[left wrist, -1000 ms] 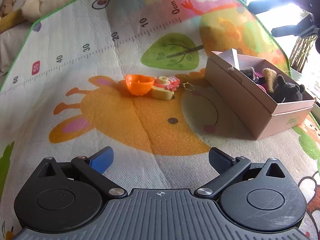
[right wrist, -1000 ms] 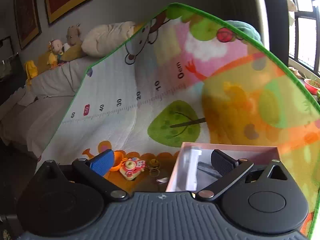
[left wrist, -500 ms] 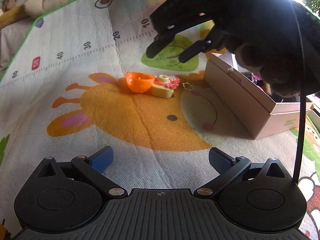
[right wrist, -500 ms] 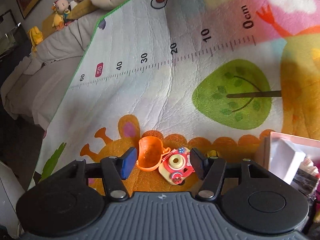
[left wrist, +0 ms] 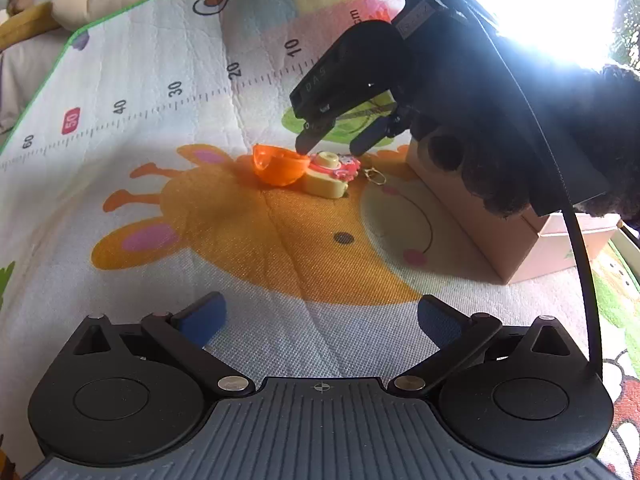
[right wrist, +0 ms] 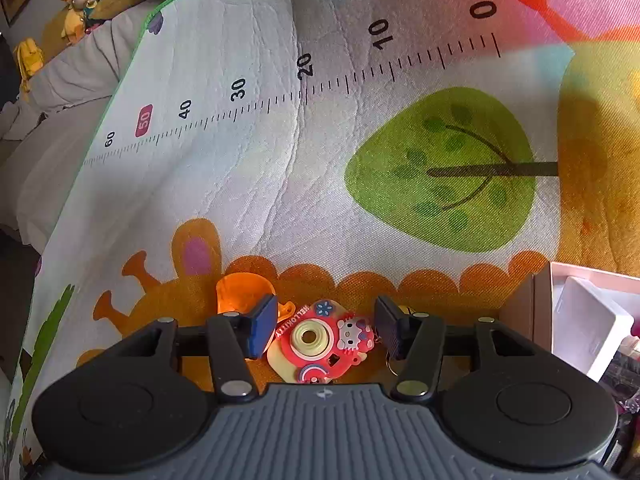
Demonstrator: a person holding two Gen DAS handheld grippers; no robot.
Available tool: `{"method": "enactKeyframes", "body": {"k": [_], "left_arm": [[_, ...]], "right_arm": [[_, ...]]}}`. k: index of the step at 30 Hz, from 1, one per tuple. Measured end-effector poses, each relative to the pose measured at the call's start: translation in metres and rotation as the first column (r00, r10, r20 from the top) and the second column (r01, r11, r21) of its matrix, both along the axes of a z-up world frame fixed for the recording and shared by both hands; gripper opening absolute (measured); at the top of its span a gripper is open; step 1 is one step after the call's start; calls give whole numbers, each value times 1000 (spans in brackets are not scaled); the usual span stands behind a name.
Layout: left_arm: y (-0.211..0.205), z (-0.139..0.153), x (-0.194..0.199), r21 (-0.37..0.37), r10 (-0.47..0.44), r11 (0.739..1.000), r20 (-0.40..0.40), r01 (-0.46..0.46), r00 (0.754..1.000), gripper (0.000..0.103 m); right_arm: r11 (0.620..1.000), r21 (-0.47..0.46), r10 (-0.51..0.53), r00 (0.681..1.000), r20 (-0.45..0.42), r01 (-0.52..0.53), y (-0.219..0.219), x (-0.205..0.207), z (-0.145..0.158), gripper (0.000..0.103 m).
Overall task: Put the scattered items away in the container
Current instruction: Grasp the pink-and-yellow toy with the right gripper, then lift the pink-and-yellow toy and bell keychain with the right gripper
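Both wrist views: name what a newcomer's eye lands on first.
The right gripper is closing around a pink toy camera on the bright cartoon mat, pads not yet touching. An orange cup lies against the camera's left side, and a pink box stands to the right.

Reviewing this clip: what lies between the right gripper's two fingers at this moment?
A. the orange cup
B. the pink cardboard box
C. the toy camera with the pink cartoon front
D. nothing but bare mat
C. In the right wrist view the toy camera sits between the closing jaws of the right gripper, the pads not yet pressing on it; the orange cup lies outside, beside the left finger.
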State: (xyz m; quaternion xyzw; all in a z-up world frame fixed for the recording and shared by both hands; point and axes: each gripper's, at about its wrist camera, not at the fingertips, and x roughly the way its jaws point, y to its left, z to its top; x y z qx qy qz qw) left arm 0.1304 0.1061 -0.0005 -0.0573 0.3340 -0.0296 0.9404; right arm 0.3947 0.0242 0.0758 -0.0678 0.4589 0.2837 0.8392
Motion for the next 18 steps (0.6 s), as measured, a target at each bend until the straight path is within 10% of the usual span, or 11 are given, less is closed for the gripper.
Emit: {"method": "enactKeyframes", "body": {"k": [18], "left_arm": [[-1,2,1,-1,-1,1000,1,1,1000,103]], "right_arm": [[982,179,61,998,26,-65,-64,-64,63,49]]}}
